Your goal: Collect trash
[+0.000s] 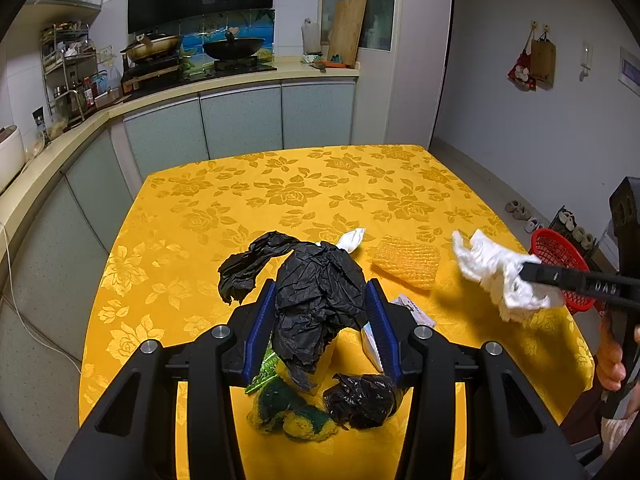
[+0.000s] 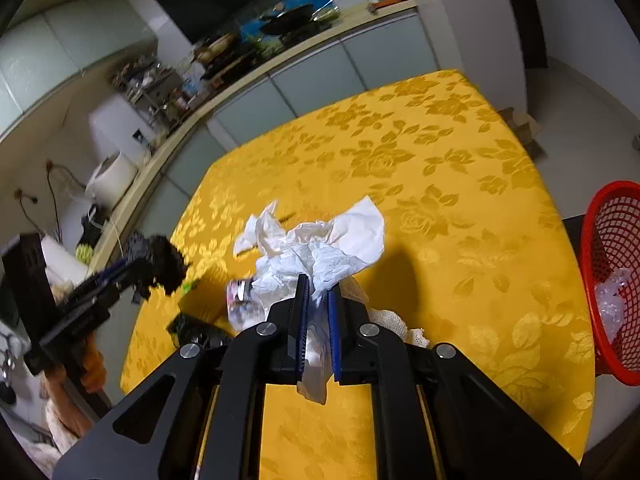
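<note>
Yellow floral worktop (image 1: 320,192) is carrying scattered trash; left gripper (image 1: 326,320) is clamping a black plastic bag (image 1: 320,300) above it, right gripper (image 2: 319,304) is pinching white crumpled paper (image 2: 320,244) near the red basket (image 2: 612,272).

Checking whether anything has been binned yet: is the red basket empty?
Not empty. The right wrist view shows crumpled clear plastic inside the red basket; how much lies deeper cannot be told.
</note>
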Motion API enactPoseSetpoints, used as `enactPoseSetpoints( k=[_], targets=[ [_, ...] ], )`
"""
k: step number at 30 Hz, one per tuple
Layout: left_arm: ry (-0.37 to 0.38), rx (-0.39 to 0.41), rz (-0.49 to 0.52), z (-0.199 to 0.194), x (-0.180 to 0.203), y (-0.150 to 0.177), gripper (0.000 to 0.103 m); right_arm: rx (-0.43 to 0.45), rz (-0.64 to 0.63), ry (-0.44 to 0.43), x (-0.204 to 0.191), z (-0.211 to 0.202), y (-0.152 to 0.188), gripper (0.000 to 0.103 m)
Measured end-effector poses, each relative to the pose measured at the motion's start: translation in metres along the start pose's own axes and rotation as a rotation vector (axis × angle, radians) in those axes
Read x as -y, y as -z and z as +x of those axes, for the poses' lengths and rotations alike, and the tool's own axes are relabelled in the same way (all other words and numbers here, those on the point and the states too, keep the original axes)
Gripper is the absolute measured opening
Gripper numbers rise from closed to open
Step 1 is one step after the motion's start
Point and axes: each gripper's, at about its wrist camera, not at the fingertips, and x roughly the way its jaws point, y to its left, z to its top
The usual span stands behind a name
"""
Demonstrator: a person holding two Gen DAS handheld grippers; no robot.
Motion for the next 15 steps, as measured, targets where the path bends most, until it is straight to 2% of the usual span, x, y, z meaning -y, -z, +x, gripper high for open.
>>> enactPoseSetpoints(
  k=[5,10,15],
  targets=[
    [0.001,0.001,0.001,0.000,0.000,0.001,0.044,-0.025,-0.053,-0.020,-0.007,-0.002,0.007,0.012],
    [0.004,-0.003,-0.001,0.002,0.002,0.001,0.044,-0.025,-0.083,0.007,-0.005,-0.009,0.013,0.021],
    [0.010,-0.003,0.006,0.003,0.006,0.001,0.044,0.001,-0.080,0.043,0.001,-0.017,0.014,0.021]
  ],
)
